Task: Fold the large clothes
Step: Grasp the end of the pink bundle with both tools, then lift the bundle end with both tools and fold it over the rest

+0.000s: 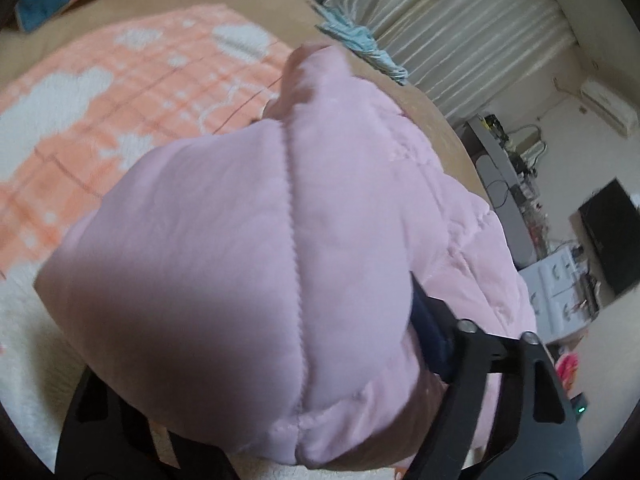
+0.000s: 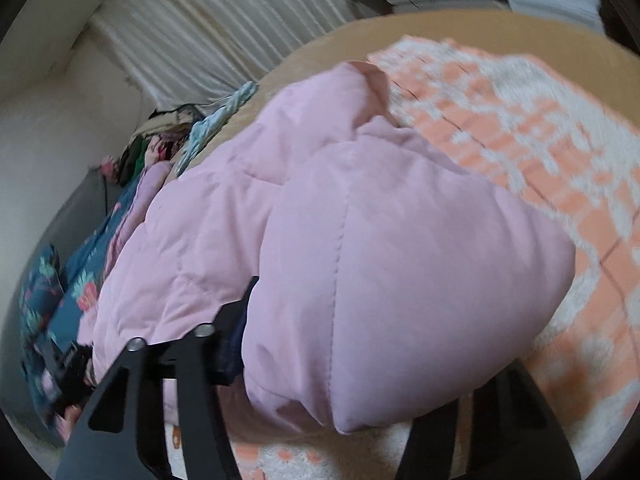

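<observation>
A puffy pink quilted jacket [image 1: 256,248] fills the left wrist view and also shows in the right wrist view [image 2: 384,264]. It hangs above an orange-and-white blanket [image 1: 120,92] on the bed. My left gripper [image 1: 280,360] is shut on a thick fold of the jacket; one blue-padded finger [image 1: 432,340] shows at its right, the other is hidden under the cloth. My right gripper [image 2: 360,364] is shut on another fold of the jacket; its left finger [image 2: 232,344] shows, the right one is mostly covered.
The blanket also shows in the right wrist view [image 2: 540,152]. A beige bed sheet [image 1: 432,108] runs to the bed's edge. Teal patterned clothes [image 2: 64,292] lie beside the jacket. Pale curtains [image 1: 460,32], a desk and a black monitor [image 1: 608,236] stand beyond the bed.
</observation>
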Demonstrator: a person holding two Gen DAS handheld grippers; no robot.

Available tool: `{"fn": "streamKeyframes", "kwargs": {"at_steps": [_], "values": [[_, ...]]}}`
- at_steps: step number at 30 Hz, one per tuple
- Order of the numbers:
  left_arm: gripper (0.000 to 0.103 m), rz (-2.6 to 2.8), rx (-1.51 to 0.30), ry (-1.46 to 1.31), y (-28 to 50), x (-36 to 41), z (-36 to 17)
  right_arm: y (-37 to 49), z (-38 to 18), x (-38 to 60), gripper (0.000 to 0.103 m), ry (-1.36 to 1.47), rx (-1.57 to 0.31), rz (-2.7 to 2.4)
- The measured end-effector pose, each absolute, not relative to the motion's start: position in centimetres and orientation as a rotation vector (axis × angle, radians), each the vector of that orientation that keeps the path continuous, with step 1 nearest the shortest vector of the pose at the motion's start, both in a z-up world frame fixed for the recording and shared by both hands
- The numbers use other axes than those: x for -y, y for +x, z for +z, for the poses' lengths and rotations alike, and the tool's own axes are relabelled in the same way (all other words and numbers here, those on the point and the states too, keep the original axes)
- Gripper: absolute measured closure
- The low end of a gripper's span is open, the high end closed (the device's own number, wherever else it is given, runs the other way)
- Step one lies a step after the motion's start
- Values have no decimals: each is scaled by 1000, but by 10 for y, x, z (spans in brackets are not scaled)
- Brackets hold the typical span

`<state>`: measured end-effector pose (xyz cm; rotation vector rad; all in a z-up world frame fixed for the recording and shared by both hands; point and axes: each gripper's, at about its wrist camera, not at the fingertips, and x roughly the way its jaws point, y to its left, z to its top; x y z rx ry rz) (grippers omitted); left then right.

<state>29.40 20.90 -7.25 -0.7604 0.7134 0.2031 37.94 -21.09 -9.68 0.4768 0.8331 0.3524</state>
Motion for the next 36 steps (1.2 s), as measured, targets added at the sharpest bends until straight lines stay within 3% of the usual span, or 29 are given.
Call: {"fn": "streamKeyframes", "kwargs": {"at_steps": [3, 9, 21, 36], "values": [[58, 212, -686, -665, 295, -198, -54, 376, -83, 202, 63, 386, -804, 357], [69, 210, -663, -545, 298, -179, -29, 369, -59, 188, 70, 248, -755, 361], [73, 185, -623, -429, 260, -165, 13, 332, 0, 178, 73, 71, -634, 424], [73, 163, -641, -417, 203, -158, 26, 274, 12, 194, 73, 60, -648, 442]]}}
